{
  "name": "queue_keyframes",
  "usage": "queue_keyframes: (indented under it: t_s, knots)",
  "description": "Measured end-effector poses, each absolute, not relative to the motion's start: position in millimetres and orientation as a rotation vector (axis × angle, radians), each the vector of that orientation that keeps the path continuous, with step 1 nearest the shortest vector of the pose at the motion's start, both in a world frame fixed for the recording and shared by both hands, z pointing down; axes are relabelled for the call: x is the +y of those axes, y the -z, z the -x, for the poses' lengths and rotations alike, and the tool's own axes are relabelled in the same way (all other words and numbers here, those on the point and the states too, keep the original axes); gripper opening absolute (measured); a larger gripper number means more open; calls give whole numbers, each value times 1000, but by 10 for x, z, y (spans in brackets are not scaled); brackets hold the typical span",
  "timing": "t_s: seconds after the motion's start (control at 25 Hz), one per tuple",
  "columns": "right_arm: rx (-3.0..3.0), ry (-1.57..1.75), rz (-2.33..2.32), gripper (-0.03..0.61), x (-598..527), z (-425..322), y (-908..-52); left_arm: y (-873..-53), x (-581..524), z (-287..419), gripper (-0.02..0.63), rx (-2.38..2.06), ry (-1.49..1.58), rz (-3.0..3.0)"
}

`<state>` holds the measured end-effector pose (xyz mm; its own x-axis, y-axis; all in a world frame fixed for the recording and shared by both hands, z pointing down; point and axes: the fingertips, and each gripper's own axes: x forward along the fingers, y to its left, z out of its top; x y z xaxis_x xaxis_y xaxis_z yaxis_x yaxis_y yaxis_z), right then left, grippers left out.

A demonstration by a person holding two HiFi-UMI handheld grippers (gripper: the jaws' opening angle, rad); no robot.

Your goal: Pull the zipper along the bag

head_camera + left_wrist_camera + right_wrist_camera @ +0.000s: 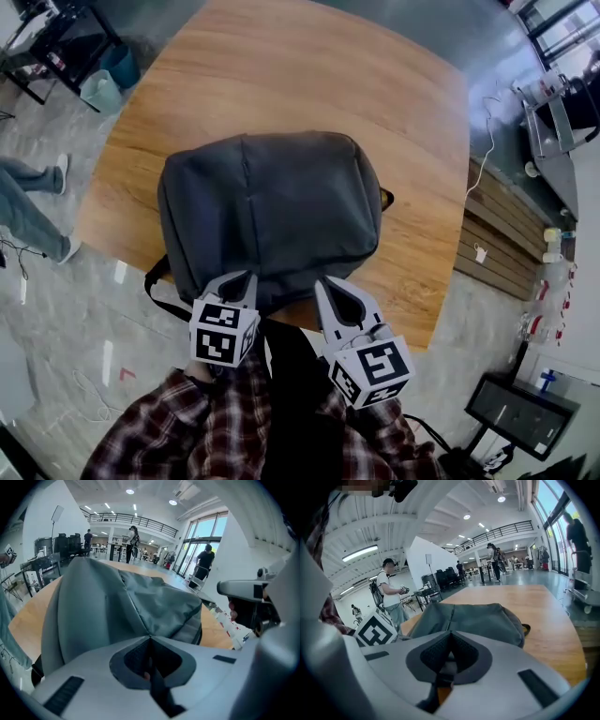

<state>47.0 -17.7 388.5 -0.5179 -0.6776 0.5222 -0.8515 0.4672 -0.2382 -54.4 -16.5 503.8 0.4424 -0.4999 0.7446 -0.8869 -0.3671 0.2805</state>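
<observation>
Just ahead lies the dark grey fabric backpack (272, 206): the left gripper (149, 640) clenches its dark strip (157, 686) as anchor, while the right gripper (450, 635) pinches a grey tab (450, 657), probably the zipper pull.

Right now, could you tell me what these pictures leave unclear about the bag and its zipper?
Left gripper: shut on bag fabric; dark strip behind its tips is blurred.
Right gripper: shut on a small grey bit, fabric or pull, too small to tell.
Zipper pull: found in no view; both grippers cover the bag's near edge in the head view.
</observation>
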Motion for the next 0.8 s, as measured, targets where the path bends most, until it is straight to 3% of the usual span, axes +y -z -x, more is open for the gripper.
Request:
queue_keyframes:
  t_s: [0.8]
  knots:
    - [-2074,-950,-1021,33,-273,102,-5142,-5202,-1313,511,11,-1148,-741,-2084]
